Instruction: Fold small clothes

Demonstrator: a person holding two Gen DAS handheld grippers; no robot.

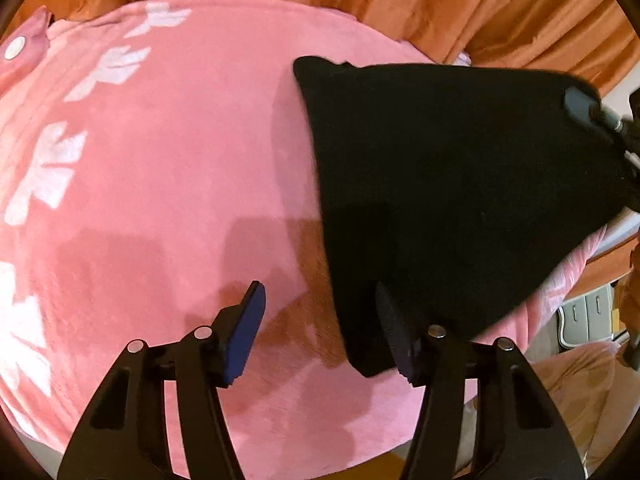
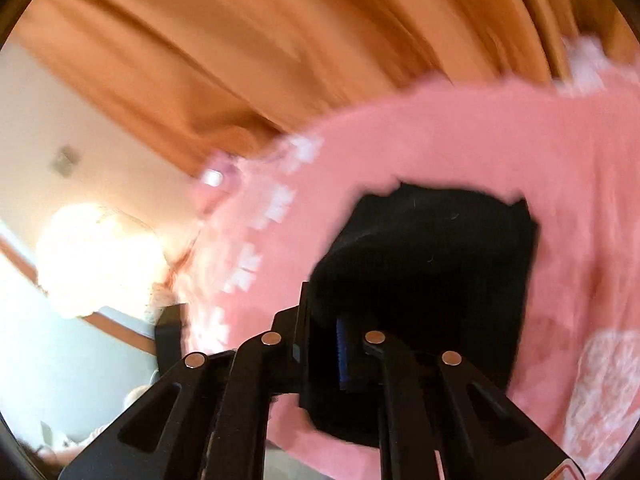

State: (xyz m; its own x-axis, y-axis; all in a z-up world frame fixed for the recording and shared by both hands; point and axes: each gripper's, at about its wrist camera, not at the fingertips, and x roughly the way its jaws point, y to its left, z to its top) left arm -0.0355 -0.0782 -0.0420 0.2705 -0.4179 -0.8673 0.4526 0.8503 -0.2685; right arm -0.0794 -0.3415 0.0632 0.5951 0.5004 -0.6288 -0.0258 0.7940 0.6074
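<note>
Black cloth (image 1: 440, 184), a small dark garment, lay on a pink blanket (image 1: 160, 160) patterned with white flower shapes (image 1: 44, 172). In the left wrist view it spread over the right part of the blanket, one corner pointing toward the far edge and another reaching down to the near edge of the frame.

The left gripper (image 1: 320, 320) hovered over the blanket with its fingers (image 1: 248, 328) parted. One blue-padded finger stood over bare pink fabric; the other overlapped the near corner of the cloth. The pads did not press together on anything, so this gripper was released, with only the cloth's edge lying between the fingers.

The right gripper (image 2: 340, 354) was clenched on the cloth (image 2: 440, 264). In its own view, which was blurred, the fingers sat close together with dark fabric bunched around a blue pad (image 2: 343, 354), and the rest of the garment hung forward over the blanket (image 2: 520, 152). In the left wrist view, the same gripper (image 1: 588, 110) appeared at the far right, gripping the cloth's upper right corner so that the fabric stretched out from it.

Orange curtains (image 1: 440, 8) hung behind the blanket. A pink tab with a white snap (image 1: 16, 48) lay at the blanket's far left corner. Beyond the blanket, the right wrist view showed a pale wall (image 2: 80, 128) and a bright overexposed patch (image 2: 100, 256).
</note>
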